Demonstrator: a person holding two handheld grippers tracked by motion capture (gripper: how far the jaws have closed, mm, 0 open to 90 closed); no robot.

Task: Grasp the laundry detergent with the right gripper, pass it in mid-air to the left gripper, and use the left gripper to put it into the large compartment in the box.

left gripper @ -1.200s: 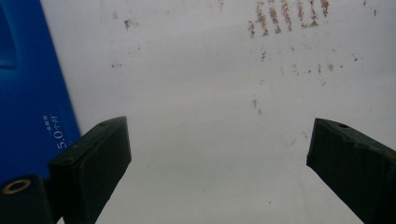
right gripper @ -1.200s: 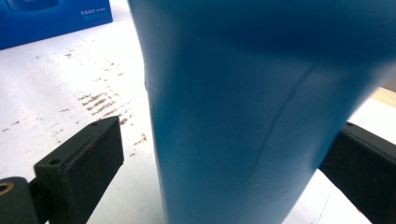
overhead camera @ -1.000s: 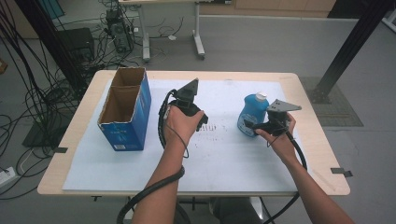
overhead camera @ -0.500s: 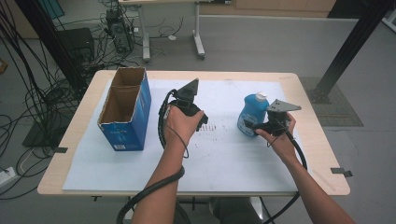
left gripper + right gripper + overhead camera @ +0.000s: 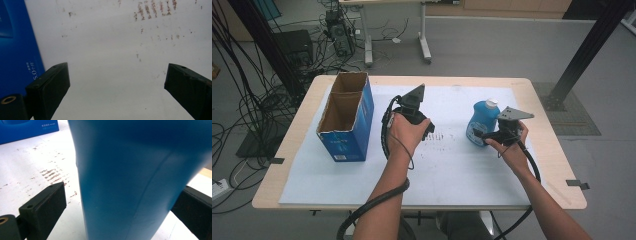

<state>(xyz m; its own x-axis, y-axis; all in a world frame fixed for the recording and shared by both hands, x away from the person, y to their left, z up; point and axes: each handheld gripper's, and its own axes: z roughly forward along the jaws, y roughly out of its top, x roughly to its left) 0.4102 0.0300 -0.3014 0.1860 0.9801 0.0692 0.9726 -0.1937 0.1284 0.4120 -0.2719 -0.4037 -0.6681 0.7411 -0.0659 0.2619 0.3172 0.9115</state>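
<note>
A blue bottle (image 5: 481, 119) with a white cap stands upright on the white sheet (image 5: 437, 170), right of centre. My right gripper (image 5: 480, 135) is open, its jaws on either side of the bottle's lower body. In the right gripper view the bottle (image 5: 130, 170) sits between the jaws of the right gripper (image 5: 123, 188), with a gap at the left jaw and the right jaw partly hidden behind it. My left gripper (image 5: 428, 129) hovers over the middle of the sheet. The left gripper (image 5: 117, 68) is open with nothing between its jaws, above bare stained paper.
An open blue cardboard box (image 5: 347, 117) stands at the left of the table (image 5: 542, 100); its side (image 5: 15, 50) is close beside the left jaw. Brown smudges (image 5: 444, 136) mark the sheet between the grippers. Cables and desk legs lie on the floor beyond.
</note>
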